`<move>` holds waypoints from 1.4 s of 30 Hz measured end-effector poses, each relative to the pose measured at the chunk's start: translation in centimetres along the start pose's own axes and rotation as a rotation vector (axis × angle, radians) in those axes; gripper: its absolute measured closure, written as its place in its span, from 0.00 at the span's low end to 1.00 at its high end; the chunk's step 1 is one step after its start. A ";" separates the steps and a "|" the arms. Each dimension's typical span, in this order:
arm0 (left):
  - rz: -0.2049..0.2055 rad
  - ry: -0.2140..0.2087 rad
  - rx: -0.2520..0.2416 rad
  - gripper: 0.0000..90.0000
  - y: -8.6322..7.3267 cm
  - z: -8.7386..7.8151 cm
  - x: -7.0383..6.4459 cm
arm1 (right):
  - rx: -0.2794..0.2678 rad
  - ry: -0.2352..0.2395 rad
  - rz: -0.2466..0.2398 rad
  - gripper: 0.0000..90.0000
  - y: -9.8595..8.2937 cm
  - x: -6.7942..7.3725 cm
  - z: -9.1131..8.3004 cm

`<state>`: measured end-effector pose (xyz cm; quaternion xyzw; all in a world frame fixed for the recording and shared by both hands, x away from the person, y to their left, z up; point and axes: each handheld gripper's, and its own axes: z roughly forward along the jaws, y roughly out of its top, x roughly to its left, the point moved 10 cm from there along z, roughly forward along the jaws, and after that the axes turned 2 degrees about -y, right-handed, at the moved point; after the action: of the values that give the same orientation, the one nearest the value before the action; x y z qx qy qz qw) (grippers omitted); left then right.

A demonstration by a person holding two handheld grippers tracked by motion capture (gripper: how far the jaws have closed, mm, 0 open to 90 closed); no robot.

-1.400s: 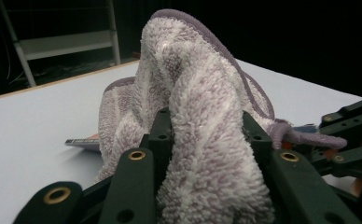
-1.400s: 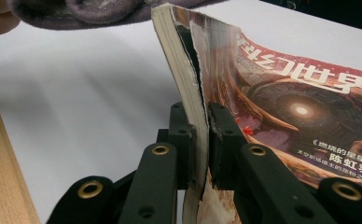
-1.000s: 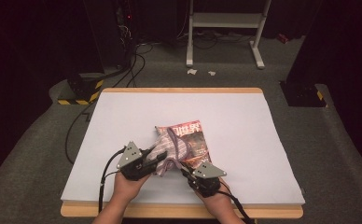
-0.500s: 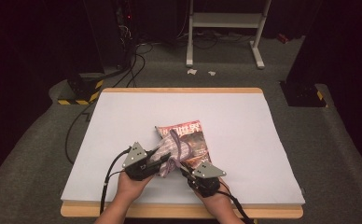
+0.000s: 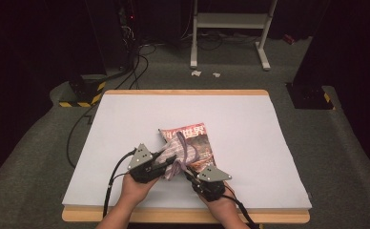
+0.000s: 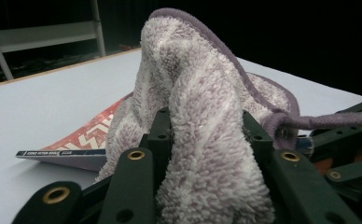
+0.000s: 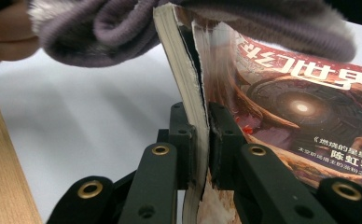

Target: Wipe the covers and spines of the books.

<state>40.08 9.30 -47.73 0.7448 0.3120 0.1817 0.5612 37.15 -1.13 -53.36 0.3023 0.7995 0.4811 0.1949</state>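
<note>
The left gripper [image 5: 166, 161], pinching the towel [image 6: 202, 121], had slid inward over the book [image 7: 305, 112], which the right gripper [image 7: 201, 140] clamped, wiping it.

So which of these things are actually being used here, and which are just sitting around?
In use:
left gripper, clamping the towel
right gripper, pinching the book

Lying about:
metal stand
floor cables
paper scraps

"陈虹羽" on magazine cover [image 7: 309, 121]

Table [image 5: 250, 124] brightly lit from above — surroundings dark, close-ups softly blurred.
</note>
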 end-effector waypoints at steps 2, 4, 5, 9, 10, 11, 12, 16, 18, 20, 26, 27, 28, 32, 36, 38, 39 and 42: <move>-0.006 0.004 0.004 0.71 -0.1 0.3 0.4 | 0.002 0.001 0.005 0.91 0.0 0.0 0.0; -0.004 0.009 0.008 0.71 -0.1 0.5 0.7 | 0.002 0.004 0.009 0.91 0.0 -0.1 0.0; -0.004 0.009 0.010 0.71 -0.1 0.5 0.9 | 0.002 0.004 0.010 0.91 0.0 -0.1 0.0; -0.012 0.015 0.022 0.71 -0.2 0.8 1.6 | 0.002 0.006 0.016 0.91 0.1 -0.1 0.0; -0.015 0.019 0.023 0.71 -0.2 0.9 1.9 | 0.002 0.005 0.015 0.91 0.1 -0.1 0.0; -0.020 0.024 0.028 0.71 -0.3 1.0 2.2 | 0.001 0.004 0.015 0.91 0.1 -0.1 0.0; -0.024 0.028 0.031 0.71 -0.4 1.0 2.5 | 0.001 0.004 0.014 0.91 0.1 -0.1 0.0; -0.028 0.043 0.043 0.71 -0.7 1.2 3.4 | 0.003 0.002 0.010 0.91 0.2 -0.1 0.0; -0.025 0.057 0.050 0.71 -0.9 1.3 4.0 | 0.004 0.002 0.007 0.91 0.2 -0.1 0.0; -0.029 0.066 0.056 0.71 -1.1 1.3 4.6 | 0.004 0.002 0.005 0.91 0.2 0.0 0.0; -0.037 0.092 0.058 0.71 -1.6 1.7 6.1 | 0.002 0.002 0.000 0.91 0.2 0.0 0.0; -0.042 0.098 0.060 0.71 -1.8 1.8 6.4 | 0.002 0.002 0.000 0.91 0.2 0.0 0.0; -0.046 0.105 0.059 0.71 -1.9 1.9 6.8 | 0.003 0.002 0.001 0.91 0.3 0.0 0.0; -0.056 0.131 0.060 0.71 -2.4 2.3 8.2 | 0.002 0.004 0.001 0.91 0.3 0.0 0.0; -0.069 0.152 0.064 0.71 -2.8 2.7 9.4 | 0.000 0.007 0.001 0.91 0.3 0.0 0.0; -0.073 0.167 0.064 0.71 -3.0 2.9 10.1 | -0.001 0.009 0.003 0.91 0.3 -0.1 0.0; -0.077 0.175 0.065 0.71 -3.1 3.0 10.5 | -0.002 0.009 0.004 0.91 0.3 -0.1 0.0; -0.104 0.195 0.071 0.71 -3.6 3.3 11.7 | -0.001 0.010 0.003 0.91 0.3 -0.1 0.0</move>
<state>49.82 15.33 -53.13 0.7257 0.4097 0.2127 0.5102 37.32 -1.05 -53.08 0.3011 0.7996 0.4835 0.1902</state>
